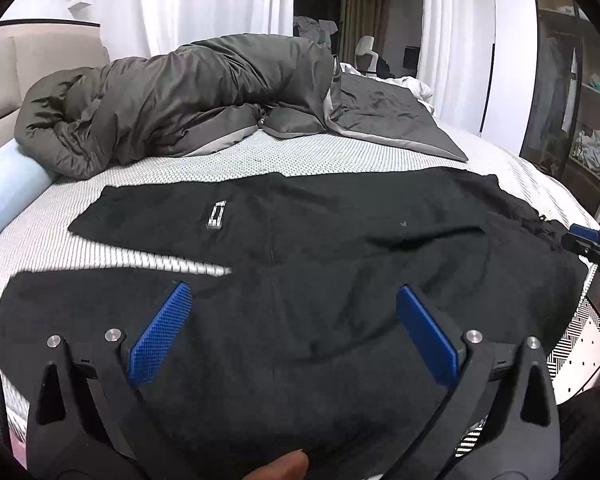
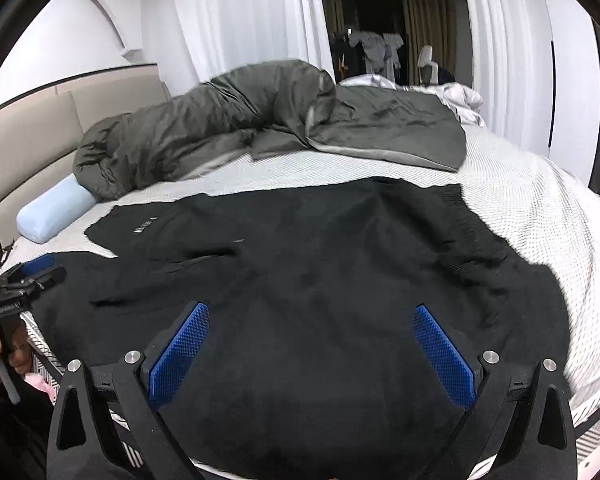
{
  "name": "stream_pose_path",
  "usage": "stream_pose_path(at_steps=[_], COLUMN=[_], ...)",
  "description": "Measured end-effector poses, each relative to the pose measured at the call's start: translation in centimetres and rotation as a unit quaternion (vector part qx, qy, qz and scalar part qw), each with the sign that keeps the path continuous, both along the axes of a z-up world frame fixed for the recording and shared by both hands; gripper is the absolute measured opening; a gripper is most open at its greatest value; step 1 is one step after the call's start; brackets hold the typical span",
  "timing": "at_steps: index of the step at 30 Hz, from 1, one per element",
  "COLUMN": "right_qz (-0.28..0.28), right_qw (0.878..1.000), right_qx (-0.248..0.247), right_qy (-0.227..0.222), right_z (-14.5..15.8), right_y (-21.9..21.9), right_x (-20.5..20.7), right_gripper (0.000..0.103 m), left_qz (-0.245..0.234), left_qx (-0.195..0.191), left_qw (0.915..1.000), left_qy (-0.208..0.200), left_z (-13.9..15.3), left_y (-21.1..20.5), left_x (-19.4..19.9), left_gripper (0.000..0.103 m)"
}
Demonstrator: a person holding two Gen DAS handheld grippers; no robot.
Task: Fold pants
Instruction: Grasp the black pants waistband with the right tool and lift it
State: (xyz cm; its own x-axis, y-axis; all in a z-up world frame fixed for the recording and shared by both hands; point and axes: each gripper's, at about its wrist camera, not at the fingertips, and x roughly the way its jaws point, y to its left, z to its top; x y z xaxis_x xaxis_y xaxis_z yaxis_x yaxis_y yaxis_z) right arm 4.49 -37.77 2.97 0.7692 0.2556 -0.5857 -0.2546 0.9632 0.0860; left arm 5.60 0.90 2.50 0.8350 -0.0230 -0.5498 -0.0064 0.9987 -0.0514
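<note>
Black pants lie spread flat on the bed, legs pointing left, a small white label on the far leg. They also show in the right wrist view, waist end to the right. My left gripper is open, hovering over the pants near the leg split, holding nothing. My right gripper is open above the waist part, holding nothing. The right gripper's tip shows at the right edge of the left wrist view; the left gripper shows at the left edge of the right wrist view.
A grey duvet is bunched at the back of the bed. A pale blue bolster lies at the left by the beige headboard. White textured bedsheet surrounds the pants. A wardrobe stands at right.
</note>
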Motion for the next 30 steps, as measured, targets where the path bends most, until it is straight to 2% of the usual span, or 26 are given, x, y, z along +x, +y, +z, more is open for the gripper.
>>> stream_pose_path(at_steps=[3, 6, 8, 10, 12, 14, 18, 20, 22, 24, 26, 30], right_qz=[0.001, -0.009, -0.015, -0.015, -0.012, -0.02, -0.041, -0.03, -0.031, -0.022, -0.02, -0.096], right_qw=[0.998, 0.998, 0.997, 0.995, 0.993, 0.989, 0.983, 0.974, 0.969, 0.973, 0.98, 0.982], right_qx=[-0.034, -0.028, -0.013, -0.001, -0.005, -0.013, -0.024, -0.004, -0.018, -0.054, -0.092, -0.086], right_qy=[0.045, 0.063, 0.077, 0.096, 0.117, 0.148, 0.177, 0.224, 0.243, 0.224, 0.175, 0.136], right_z=[-0.2, 0.1, 0.7, 1.1, 1.1, 0.2, -1.6, -3.5, -4.9, -4.8, -3.6, -2.3], right_y=[-2.7, -5.7, -7.6, -9.3, -10.3, -11.1, -12.4, -12.8, -12.7, -11.7, -11.2, -13.3], right_x=[4.2, 8.2, 10.8, 14.0, 17.3, 21.1, 26.8, 29.6, 31.4, 32.3, 33.3, 37.4], right_gripper=[0.103, 0.103, 0.103, 0.1, 0.087, 0.081, 0.081, 0.08, 0.054, 0.044, 0.034, 0.036], left_qz=[-0.002, 0.003, 0.02, 0.04, 0.061, 0.07, 0.078, 0.081, 0.086, 0.098, 0.111, 0.142], left_qx=[0.025, 0.049, 0.045, 0.019, 0.003, 0.002, 0.018, 0.023, 0.03, 0.036, 0.036, 0.043], left_qw=[0.9997, 0.9987, 0.9986, 0.9987, 0.9976, 0.997, 0.9964, 0.996, 0.9953, 0.994, 0.9925, 0.9878], left_qy=[0.003, 0.012, 0.018, 0.024, 0.032, 0.031, 0.027, 0.029, 0.032, 0.035, 0.037, 0.047], left_z=[0.9, 1.1, 0.9, 0.5, 0.1, -0.3, -0.6, -0.9, -1.2, -1.6, -1.9, -2.6], left_y=[0.5, 1.7, 3.2, 5.1, 6.6, 7.5, 8.2, 8.6, 8.8, 9.4, 10.1, 11.7], left_x=[2.9, 5.5, 6.6, 7.7, 8.8, 9.5, 10.7, 11.5, 12.1, 12.7, 13.1, 13.6], left_gripper=[0.102, 0.102, 0.102, 0.102, 0.102, 0.102, 0.102, 0.102, 0.102, 0.102, 0.102, 0.102])
